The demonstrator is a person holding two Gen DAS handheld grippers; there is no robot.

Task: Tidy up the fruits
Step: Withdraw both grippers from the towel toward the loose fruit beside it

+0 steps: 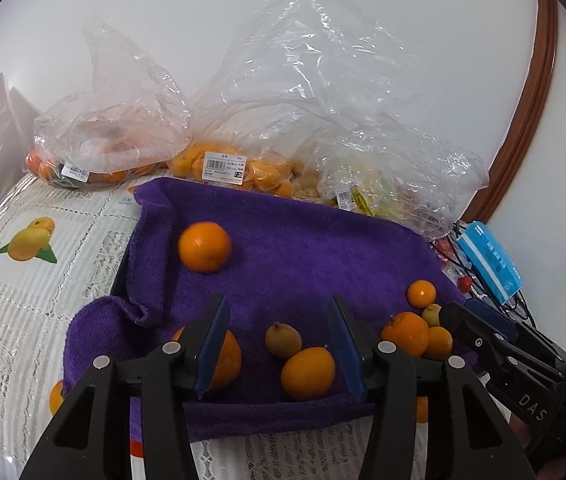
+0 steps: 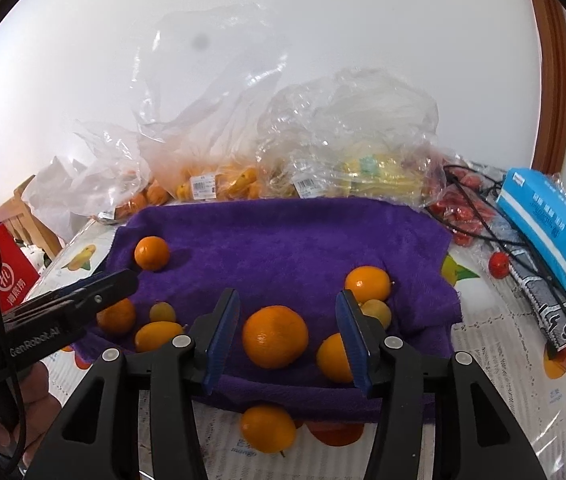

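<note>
A purple towel (image 1: 291, 248) (image 2: 283, 240) lies on the table with several oranges and small yellow-green fruits on it. My left gripper (image 1: 279, 340) is open above the towel's near edge, with an orange (image 1: 307, 374) and a small brownish fruit (image 1: 283, 340) between its fingers and another orange (image 1: 225, 356) behind its left finger. My right gripper (image 2: 287, 332) is open with a large orange (image 2: 275, 336) between its fingers. One orange (image 2: 269, 428) lies off the towel on the tablecloth. A lone orange (image 1: 205, 246) (image 2: 151, 253) sits at the towel's far left.
Clear plastic bags of oranges (image 1: 219, 168) (image 2: 211, 184) and other fruit stand behind the towel against the wall. A blue box (image 2: 547, 224) (image 1: 489, 264), black cables and small red fruits (image 2: 463, 212) lie at the right. A red bag (image 2: 11, 276) is at the left.
</note>
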